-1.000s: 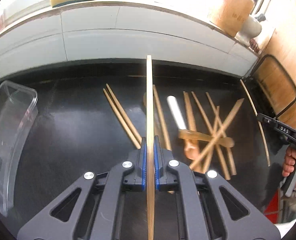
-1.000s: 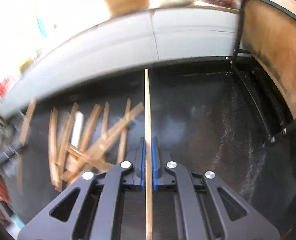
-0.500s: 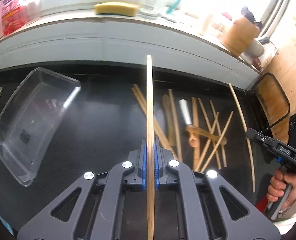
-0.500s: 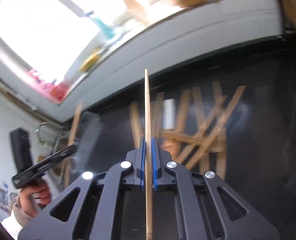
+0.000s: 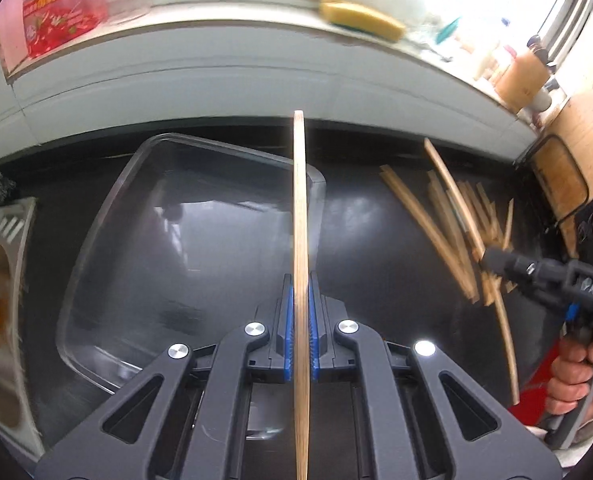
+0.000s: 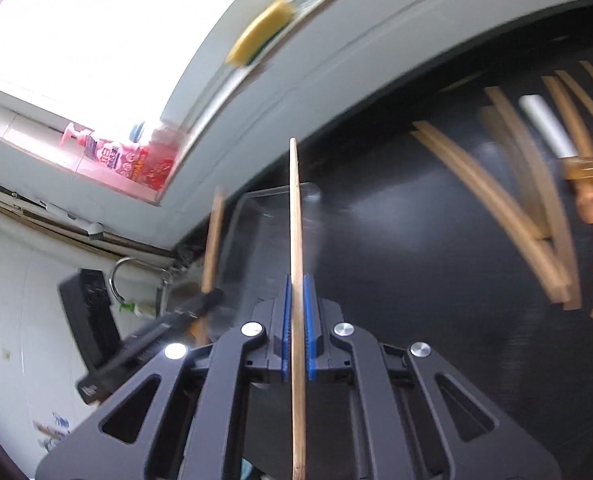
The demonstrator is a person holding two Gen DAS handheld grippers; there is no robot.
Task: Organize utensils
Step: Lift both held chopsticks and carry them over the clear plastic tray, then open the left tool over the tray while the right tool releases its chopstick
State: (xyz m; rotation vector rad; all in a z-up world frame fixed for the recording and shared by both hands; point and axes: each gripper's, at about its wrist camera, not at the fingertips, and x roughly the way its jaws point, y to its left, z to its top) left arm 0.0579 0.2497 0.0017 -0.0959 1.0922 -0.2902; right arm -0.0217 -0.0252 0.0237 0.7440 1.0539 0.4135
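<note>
Pinching chopstick [image 5: 300, 208] upright, L hand-held gripper [image 5: 301, 328] over container [image 5: 96, 248].

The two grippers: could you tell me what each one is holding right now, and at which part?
The left gripper and the right gripper are each shut on one wooden chopstick, pinched partway along its length; both ends stick out past the pads.

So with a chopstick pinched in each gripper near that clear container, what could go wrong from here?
1. Both chopsticks, the left gripper's and the right gripper's, head toward the same clear container; the left gripper and right gripper might collide.
2. Each chopstick is pinched at one narrow spot, so it may pivot or slip.
3. The light container could slide if bumped.
</note>
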